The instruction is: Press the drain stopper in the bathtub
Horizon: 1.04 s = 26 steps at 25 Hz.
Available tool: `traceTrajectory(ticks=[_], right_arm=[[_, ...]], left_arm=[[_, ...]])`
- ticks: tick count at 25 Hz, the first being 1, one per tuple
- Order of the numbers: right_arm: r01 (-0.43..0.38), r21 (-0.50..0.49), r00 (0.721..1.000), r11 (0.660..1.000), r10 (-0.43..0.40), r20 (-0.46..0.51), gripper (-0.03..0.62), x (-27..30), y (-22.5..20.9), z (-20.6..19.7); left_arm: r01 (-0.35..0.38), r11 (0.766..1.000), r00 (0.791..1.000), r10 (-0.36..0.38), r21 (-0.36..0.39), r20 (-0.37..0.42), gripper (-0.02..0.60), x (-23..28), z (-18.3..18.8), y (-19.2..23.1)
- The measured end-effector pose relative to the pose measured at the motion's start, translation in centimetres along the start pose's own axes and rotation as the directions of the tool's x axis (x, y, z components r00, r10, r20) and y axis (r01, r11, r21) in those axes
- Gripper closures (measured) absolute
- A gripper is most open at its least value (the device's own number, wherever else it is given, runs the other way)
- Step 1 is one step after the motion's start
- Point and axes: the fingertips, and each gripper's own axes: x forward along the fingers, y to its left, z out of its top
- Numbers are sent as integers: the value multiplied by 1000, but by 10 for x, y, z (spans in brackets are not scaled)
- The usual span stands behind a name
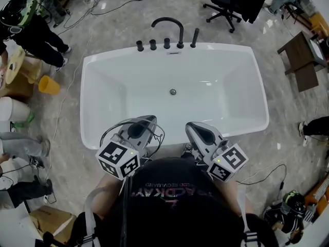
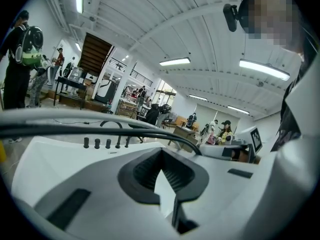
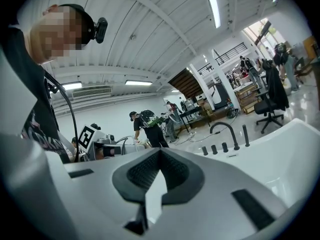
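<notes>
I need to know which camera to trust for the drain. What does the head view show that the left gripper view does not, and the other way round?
Only the head view shows the drain stopper, in the middle of the tub floor, and the marker cube on the left gripper. Only the left gripper view shows that gripper's jaws closed together with nothing between them, along with the ceiling lights and a staircase. Both show the white bathtub and the black faucet with its knobs on the far rim.
</notes>
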Motion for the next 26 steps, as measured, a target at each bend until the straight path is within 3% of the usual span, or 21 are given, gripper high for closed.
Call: traceTrajectory(ticks=[26], right_arm=[[-13, -2, 1000, 1000, 13, -14, 582, 3, 2, 1]], left_arm=[[-2, 1000, 1000, 2, 0, 13, 577, -1, 5, -1]])
